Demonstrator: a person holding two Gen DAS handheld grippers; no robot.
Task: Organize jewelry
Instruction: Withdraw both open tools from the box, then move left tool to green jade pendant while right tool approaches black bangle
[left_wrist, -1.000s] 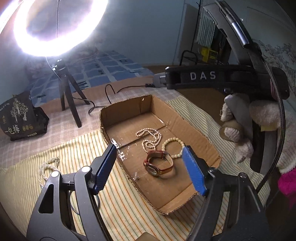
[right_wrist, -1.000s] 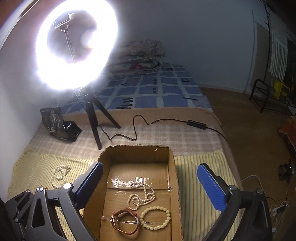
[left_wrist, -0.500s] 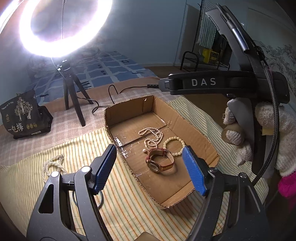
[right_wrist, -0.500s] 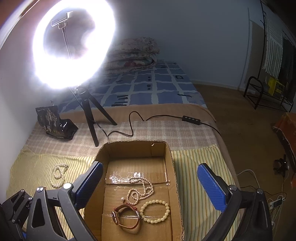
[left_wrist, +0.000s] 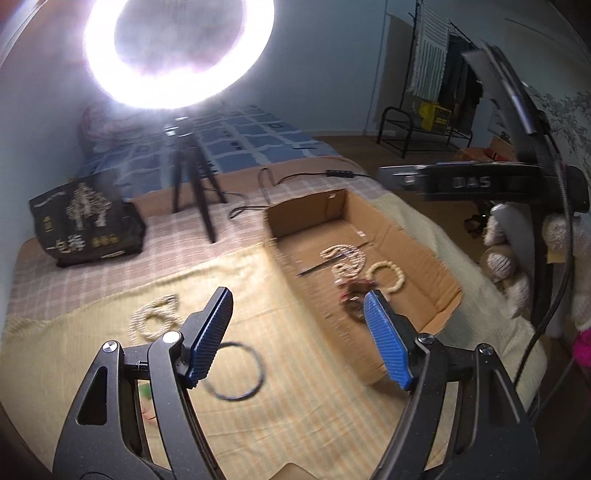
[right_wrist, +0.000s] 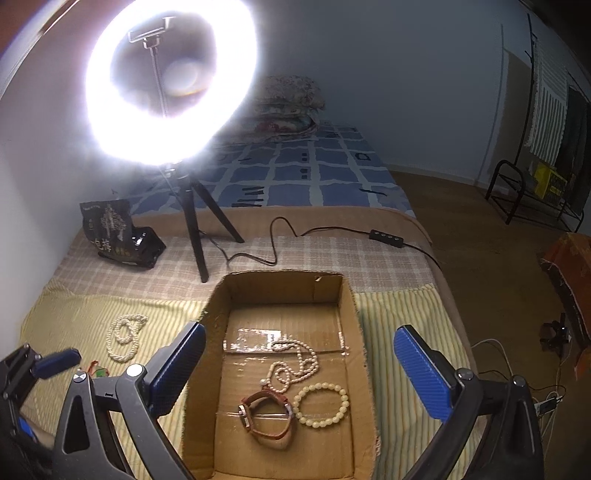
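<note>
Pearls lie furthest left: a coiled pearl necklace (left_wrist: 155, 320) rests on the striped cloth (left_wrist: 295, 413) just beyond and left of the left gripper's (left_wrist: 299, 339) left finger, apart from it, and in the right wrist view the same strand (right_wrist: 123, 336) sits well left of the right gripper (right_wrist: 299, 373). Nearer, a thin dark ring bangle (left_wrist: 234, 371) lies on the cloth between the left gripper's blue fingers (left_wrist: 210, 339), close against the left one and partly behind it; the view is too smeared to tell whether they touch. The left gripper's jaws are spread wide with nothing pinched. Past its right finger sits the open cardboard box (left_wrist: 448, 291), holding a second pearl strand (left_wrist: 345, 260), a brown-strapped watch (left_wrist: 354, 301) just beyond that fingertip, and a pale bead bracelet (left_wrist: 386, 275). In the right wrist view the box (right_wrist: 275, 295) lies straight ahead between that gripper's widely parted, empty fingers, with the pearl strand (right_wrist: 295, 363) farthest, the watch (right_wrist: 267, 415) nearest and left, and the bead bracelet (right_wrist: 321, 404) just right of the watch. At the far right of the left wrist view a gloved hand (left_wrist: 513, 258) holds the right gripper's body beside the box.
</note>
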